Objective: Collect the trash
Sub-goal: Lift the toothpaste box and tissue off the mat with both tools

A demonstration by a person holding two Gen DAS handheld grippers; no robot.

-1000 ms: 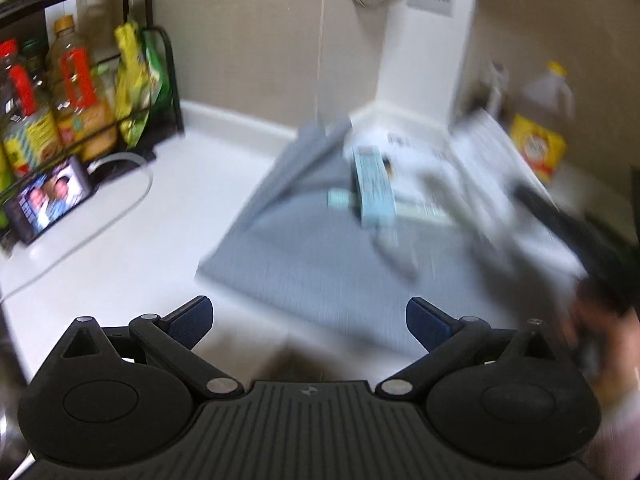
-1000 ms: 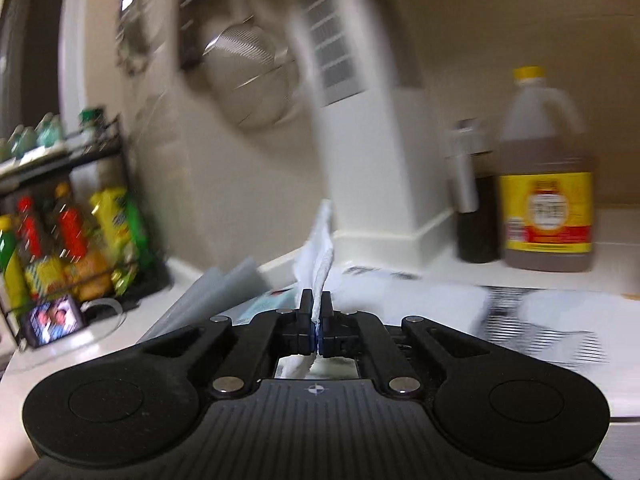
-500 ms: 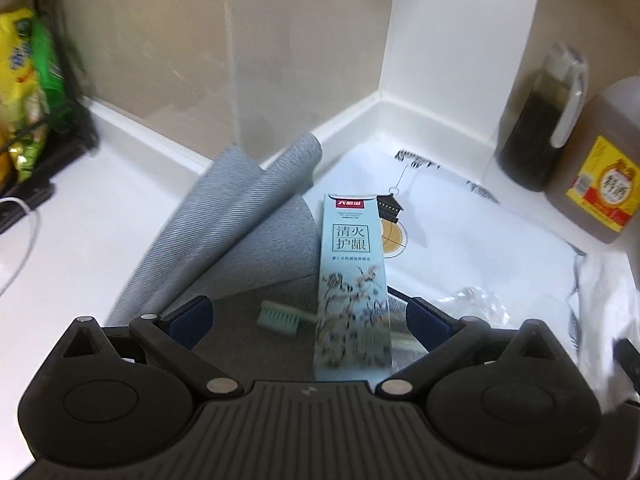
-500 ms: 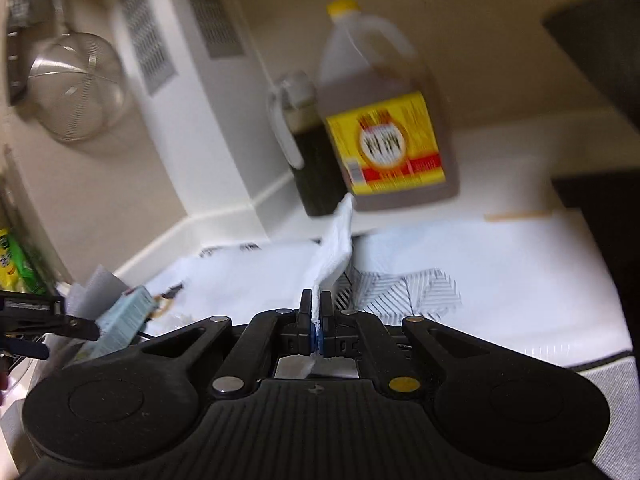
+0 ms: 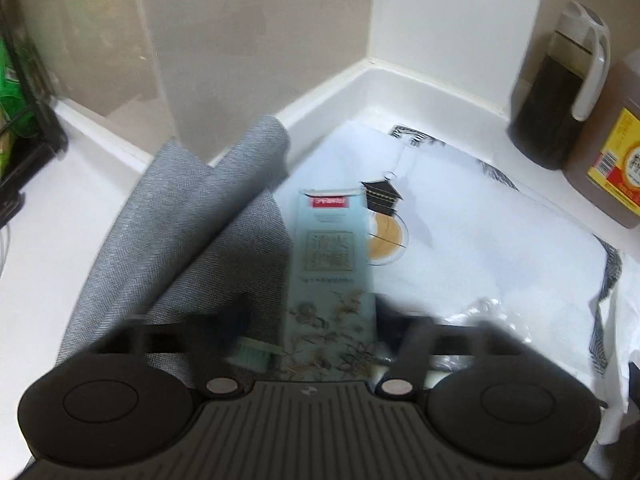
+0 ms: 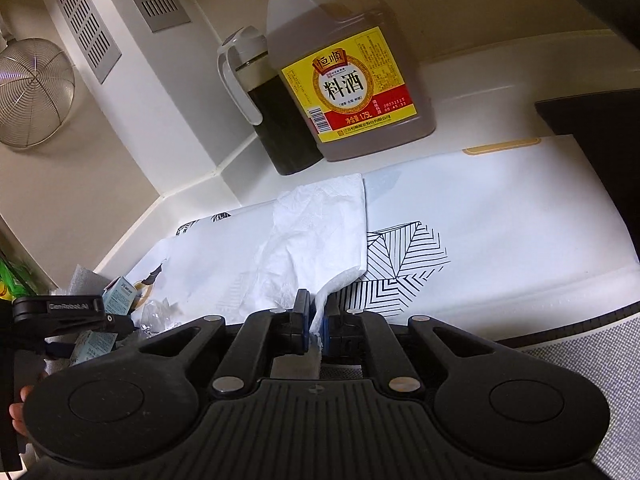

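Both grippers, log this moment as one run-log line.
left gripper: closing around box | right gripper: opening, tissue between pads | bag: flat on counter

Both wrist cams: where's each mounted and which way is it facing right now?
Left wrist: on the left gripper, angled down at the teal box between its closing fingers, grey cloth beside; no hand shows.
Right wrist: on the right gripper, facing the counter corner, white tissue between its just-parting fingers; a fingertip at left edge.
Shared: teal box, cooking wine jug, dark bottle; right view shows the left gripper.
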